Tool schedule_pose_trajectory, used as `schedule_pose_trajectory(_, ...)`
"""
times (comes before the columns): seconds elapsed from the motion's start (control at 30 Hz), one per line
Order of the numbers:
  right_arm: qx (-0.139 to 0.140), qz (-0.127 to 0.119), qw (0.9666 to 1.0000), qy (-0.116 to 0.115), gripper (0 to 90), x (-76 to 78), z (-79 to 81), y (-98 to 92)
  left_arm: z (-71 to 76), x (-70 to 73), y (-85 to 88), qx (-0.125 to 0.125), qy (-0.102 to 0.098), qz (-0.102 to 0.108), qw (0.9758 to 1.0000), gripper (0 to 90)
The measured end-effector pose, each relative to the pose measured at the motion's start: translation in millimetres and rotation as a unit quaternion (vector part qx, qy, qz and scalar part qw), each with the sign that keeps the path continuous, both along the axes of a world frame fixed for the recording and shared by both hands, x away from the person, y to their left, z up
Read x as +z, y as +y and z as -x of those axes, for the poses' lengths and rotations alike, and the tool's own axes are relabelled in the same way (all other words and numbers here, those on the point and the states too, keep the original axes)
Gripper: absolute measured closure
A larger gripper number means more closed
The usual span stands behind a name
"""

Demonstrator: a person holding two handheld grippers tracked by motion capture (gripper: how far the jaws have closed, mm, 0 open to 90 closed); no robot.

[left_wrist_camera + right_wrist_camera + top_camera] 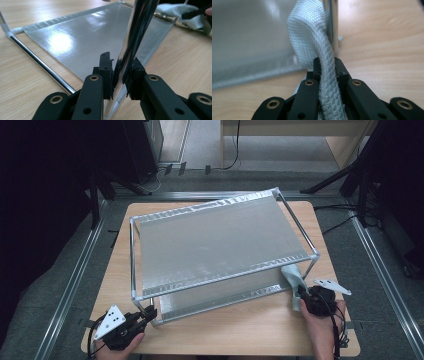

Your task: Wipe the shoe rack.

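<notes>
A two-tier rack (220, 240) with chrome tubes and silver shelf sheets stands on the wooden table (240, 330). My left gripper (148, 313) is shut on the rack's near-left chrome post (135, 37); its pads clamp the tube on both sides. The lower shelf sheet (82, 42) lies beyond that post. My right gripper (301, 295) is shut on a pale waffle-weave cloth (322, 57), also seen as cloth (295, 279) at the rack's near-right corner. The cloth rests against the near-right post (332, 25). In the left gripper view the cloth (175, 11) shows at the far right.
The rack covers most of the table, leaving a bare strip along the front edge. Metal floor rails (75, 280) run along both sides of the table. Dark stands and cables (350, 215) sit on the floor behind and at the right.
</notes>
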State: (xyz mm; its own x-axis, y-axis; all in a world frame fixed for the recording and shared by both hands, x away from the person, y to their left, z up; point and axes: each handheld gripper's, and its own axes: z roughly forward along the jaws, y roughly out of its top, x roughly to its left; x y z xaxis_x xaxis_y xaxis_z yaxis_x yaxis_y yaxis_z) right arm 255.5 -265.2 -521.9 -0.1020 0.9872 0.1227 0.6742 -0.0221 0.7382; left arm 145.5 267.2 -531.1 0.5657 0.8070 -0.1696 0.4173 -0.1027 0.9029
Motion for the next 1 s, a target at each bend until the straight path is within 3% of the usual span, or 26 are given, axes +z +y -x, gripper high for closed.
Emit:
schedule_pose_trajectory(0.1, -0.008, -0.006, 0.9992, -0.038, 83.7, 19.3, 5.9, -1.6, -0.1, -0.1, 0.1, 0.000, 0.000, 0.001, 1.0000, 77.3)
schedule_pose_trajectory(0.27, -0.011, -0.016, 0.9937, -0.110, 83.7, 58.3, 25.7, 1.8, -0.2, -0.1, -0.1, 0.000, 0.000, 0.001, 1.0000, 77.3)
schedule_pose_trajectory(0.43, 0.000, -0.012, 0.9909, -0.134, 83.6, 73.5, 37.1, 6.4, -0.1, -0.1, 0.0, 0.000, 0.000, 0.001, 1.0000, 77.3)
schedule_pose_trajectory(0.57, -0.030, -0.018, 0.9881, -0.150, 83.5, 75.6, 40.8, -2.8, -0.1, -0.1, -0.1, 0.000, 0.000, 0.001, 1.0000, 77.3)
schedule_pose_trajectory(0.67, -0.034, -0.020, 0.9838, -0.175, 83.4, 91.1, 44.7, -5.1, -0.2, 0.0, -0.3, 0.002, 0.001, 0.001, 1.0000, 77.3)
schedule_pose_trajectory(0.77, -0.028, -0.008, 0.9748, -0.221, 83.4, 115.2, 47.6, 1.8, 0.0, -0.2, -0.5, 0.003, 0.000, 0.002, 1.0000, 77.3)
schedule_pose_trajectory(0.83, -0.020, 0.011, 0.9679, -0.250, 83.2, 128.8, 46.2, 10.3, 0.2, -0.3, -0.7, 0.004, 0.000, 0.002, 1.0000, 77.4)
schedule_pose_trajectory(0.87, -0.016, 0.016, 0.9661, -0.257, 82.8, 133.7, 42.3, 14.1, 0.2, -0.4, -0.6, 0.004, 0.000, 0.003, 1.0000, 77.4)
schedule_pose_trajectory(1.0, 0.013, 0.032, 0.9697, -0.242, 79.8, 139.0, 12.6, 30.8, 0.4, -0.6, -0.8, 0.004, 0.000, 0.006, 1.0000, 77.4)
